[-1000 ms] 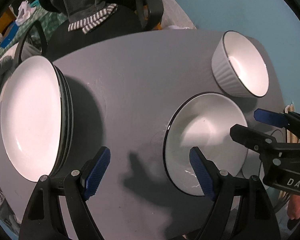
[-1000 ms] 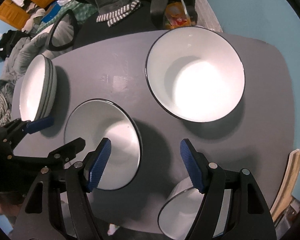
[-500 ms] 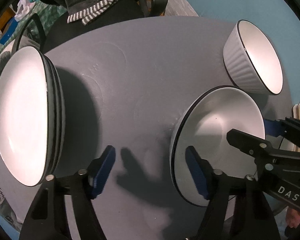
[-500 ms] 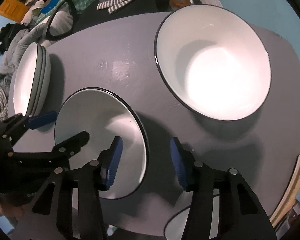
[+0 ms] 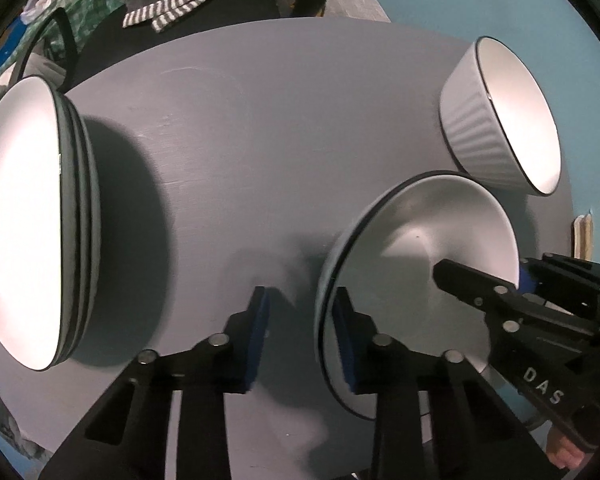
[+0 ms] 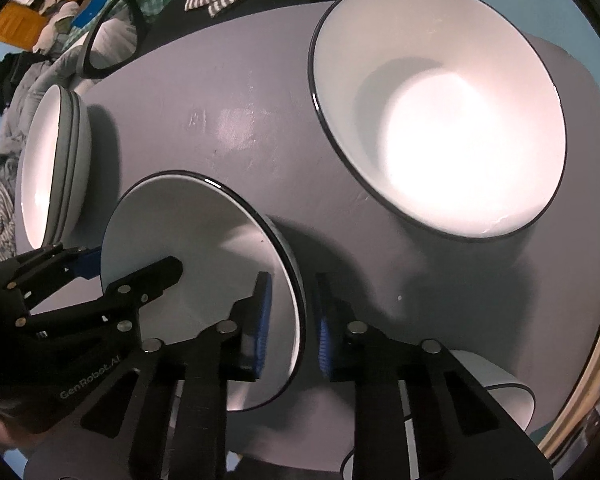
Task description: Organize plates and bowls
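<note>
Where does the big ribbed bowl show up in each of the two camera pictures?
Left wrist view: the ribbed bowl sits upper right, just beyond the plate that both tools straddle.
Right wrist view: the same bowl fills the upper right, seen from above, so its ribs are hidden.
Shared landmark: the plate stack at the left edge of the table.
</note>
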